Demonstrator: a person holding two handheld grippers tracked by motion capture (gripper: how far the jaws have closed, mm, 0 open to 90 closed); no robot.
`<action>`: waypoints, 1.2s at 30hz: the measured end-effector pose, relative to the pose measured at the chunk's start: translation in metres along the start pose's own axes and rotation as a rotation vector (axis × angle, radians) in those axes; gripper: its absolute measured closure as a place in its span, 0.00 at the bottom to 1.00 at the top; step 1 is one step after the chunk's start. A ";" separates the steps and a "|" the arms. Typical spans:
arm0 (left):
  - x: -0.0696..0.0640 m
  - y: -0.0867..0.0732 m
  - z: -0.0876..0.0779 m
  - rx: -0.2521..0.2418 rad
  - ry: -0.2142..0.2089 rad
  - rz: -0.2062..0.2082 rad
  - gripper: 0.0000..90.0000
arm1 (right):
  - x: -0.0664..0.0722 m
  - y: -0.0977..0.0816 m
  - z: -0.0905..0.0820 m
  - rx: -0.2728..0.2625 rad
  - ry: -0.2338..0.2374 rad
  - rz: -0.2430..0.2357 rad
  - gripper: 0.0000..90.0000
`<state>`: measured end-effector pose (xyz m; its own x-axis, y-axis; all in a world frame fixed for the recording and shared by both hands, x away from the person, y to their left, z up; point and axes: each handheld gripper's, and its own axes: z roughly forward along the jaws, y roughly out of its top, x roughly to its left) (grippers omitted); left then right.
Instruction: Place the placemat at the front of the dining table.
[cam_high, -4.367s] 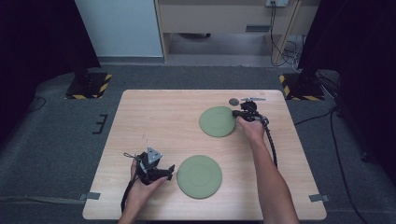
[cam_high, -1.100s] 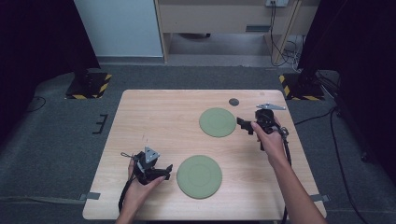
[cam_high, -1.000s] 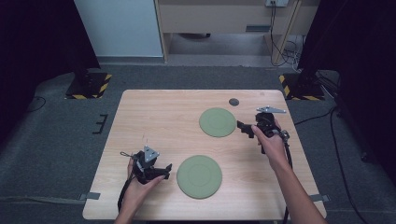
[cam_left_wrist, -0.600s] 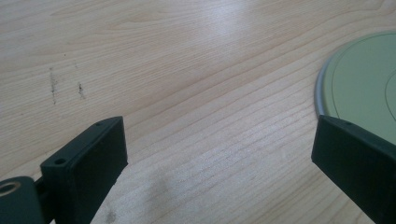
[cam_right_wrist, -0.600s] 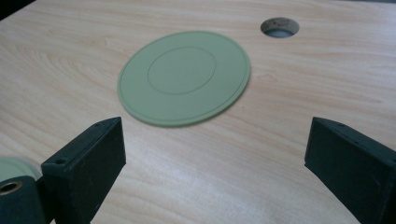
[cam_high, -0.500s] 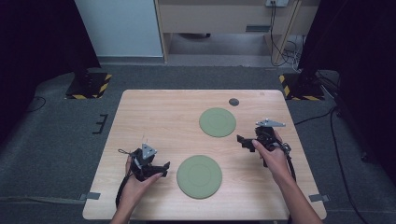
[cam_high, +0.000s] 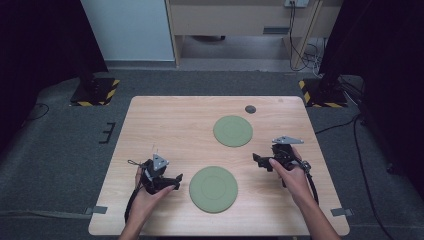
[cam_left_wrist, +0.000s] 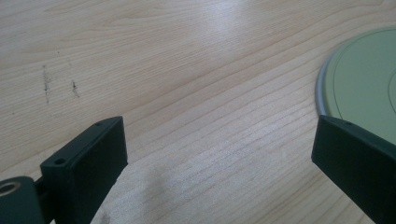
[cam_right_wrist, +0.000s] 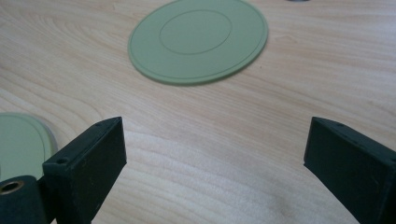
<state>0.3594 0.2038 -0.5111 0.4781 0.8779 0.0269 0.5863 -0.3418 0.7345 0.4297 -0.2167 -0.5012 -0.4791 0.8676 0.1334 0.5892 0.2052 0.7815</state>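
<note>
Two flat green round plates lie on the wooden table (cam_high: 165, 125). The near plate (cam_high: 213, 188) sits at the front middle, the far plate (cam_high: 233, 131) further back and right. My left gripper (cam_high: 176, 181) rests low by the near plate's left side, open, nothing between its jaws; that plate's rim (cam_left_wrist: 327, 88) shows at the right of the left gripper view. My right gripper (cam_high: 257, 161) hovers right of both plates, open and empty. In the right gripper view the far plate (cam_right_wrist: 198, 39) lies ahead and the near plate's edge (cam_right_wrist: 21, 140) is at the left.
A small dark round disc (cam_high: 250, 109) lies near the table's back edge. Black cables trail from both grippers toward the front edge. Grey carpet surrounds the table, with yellow-black striped stand bases (cam_high: 95, 92) at the back left and back right.
My right gripper has drawn back from the far plate toward the front right of the table, leaving the plate where it lies. The left gripper has barely shifted.
</note>
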 end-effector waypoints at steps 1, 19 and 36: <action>0.000 0.000 0.000 -0.001 0.000 0.001 0.03 | 0.001 -0.001 0.000 0.002 -0.002 0.000 0.07; -0.002 0.000 0.002 0.004 -0.002 0.005 0.03 | 0.016 -0.022 0.002 0.051 0.012 -0.035 0.07; 0.001 -0.001 0.005 0.007 0.007 -0.002 0.02 | 0.028 -0.031 0.015 0.083 -0.027 -0.072 0.06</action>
<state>0.3623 0.2029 -0.5157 0.4722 0.8810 0.0301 0.5916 -0.3420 0.7301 0.4079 -0.1920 -0.5305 -0.5051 0.8609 0.0610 0.6063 0.3037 0.7350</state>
